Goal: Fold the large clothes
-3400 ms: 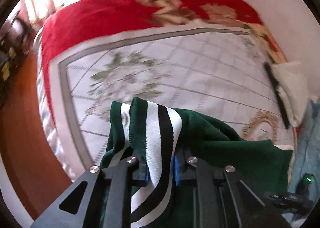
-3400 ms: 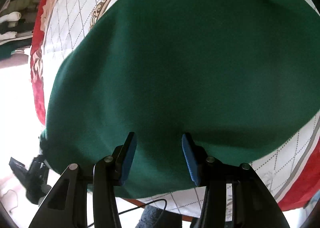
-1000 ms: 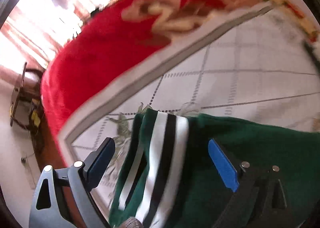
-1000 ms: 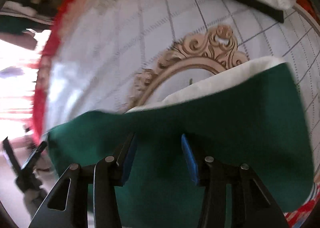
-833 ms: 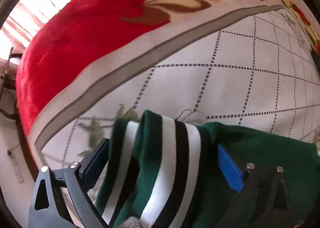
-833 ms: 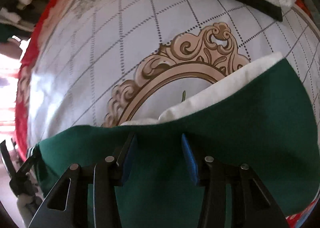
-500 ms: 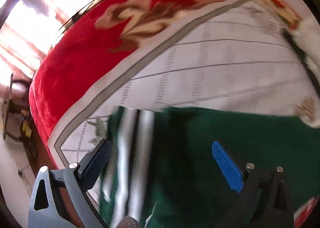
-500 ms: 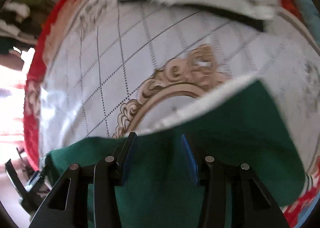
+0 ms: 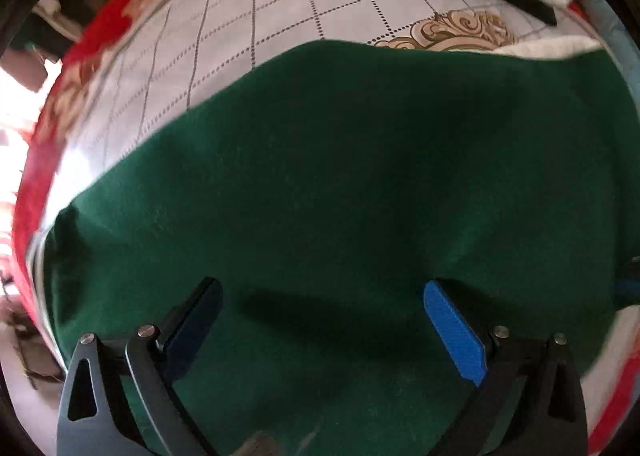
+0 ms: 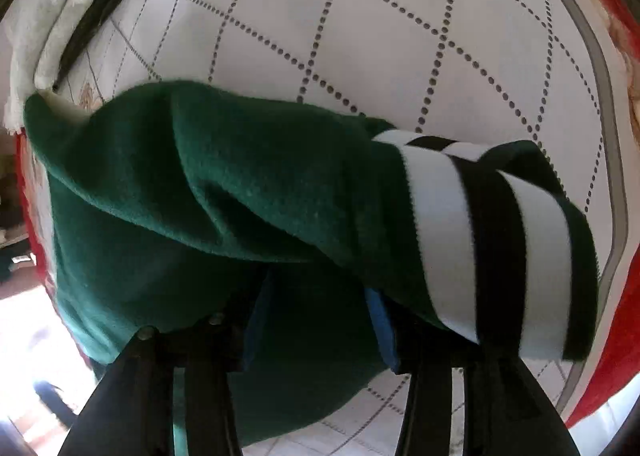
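White bedspread (image 9: 280, 16) with dotted diamond grid, grey band and red floral border (image 10: 616, 296), cream scrollwork motif (image 9: 460, 30), white fleecy blanket (image 10: 44, 16) at the edge, bright daylight at left.

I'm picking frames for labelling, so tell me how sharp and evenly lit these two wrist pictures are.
Left wrist: strong fisheye bending, blown-out glare and smear at the left edge, green garment dim near the left tongs. Right wrist: striped cuff slightly motion-blurred, overexposed lower left corner, bedspread grid curved.
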A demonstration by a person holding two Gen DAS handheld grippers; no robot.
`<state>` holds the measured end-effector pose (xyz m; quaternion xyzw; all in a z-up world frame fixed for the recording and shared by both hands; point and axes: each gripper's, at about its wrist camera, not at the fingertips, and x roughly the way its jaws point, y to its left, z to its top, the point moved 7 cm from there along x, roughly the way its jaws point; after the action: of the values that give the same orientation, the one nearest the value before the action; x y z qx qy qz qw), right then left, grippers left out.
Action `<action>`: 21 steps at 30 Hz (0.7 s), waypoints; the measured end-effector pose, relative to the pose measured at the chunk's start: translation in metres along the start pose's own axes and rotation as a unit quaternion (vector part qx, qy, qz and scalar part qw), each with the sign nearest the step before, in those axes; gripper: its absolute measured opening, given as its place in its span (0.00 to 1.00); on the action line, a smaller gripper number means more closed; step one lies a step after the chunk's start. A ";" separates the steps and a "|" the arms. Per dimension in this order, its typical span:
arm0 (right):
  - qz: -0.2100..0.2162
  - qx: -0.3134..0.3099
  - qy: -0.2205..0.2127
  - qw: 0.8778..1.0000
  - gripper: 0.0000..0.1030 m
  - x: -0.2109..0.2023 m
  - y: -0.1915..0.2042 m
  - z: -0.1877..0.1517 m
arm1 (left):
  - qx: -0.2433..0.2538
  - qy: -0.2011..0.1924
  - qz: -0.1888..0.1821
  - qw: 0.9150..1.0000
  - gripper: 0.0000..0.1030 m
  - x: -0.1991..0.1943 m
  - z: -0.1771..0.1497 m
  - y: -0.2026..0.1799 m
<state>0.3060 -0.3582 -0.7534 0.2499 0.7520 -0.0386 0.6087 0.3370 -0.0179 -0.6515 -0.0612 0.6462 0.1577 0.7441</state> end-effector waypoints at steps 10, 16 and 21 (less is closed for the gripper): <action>0.080 -0.023 -0.058 0.995 0.61 -0.040 -0.034 -0.017 | -0.037 0.022 -0.027 0.999 1.00 0.010 -0.002 0.011; 0.176 -0.021 -0.041 0.983 0.64 -0.018 -0.031 -0.026 | -0.037 0.020 -0.030 0.999 1.00 0.014 0.004 0.010; 0.295 0.007 -0.040 0.955 0.67 -0.013 -0.031 -0.033 | -0.036 0.001 -0.051 0.998 1.00 0.012 0.007 0.006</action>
<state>0.2654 -0.3774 -0.7403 0.4630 0.6193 0.1276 0.6212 0.3431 -0.0088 -0.6616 -0.1212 0.6369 0.1423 0.7479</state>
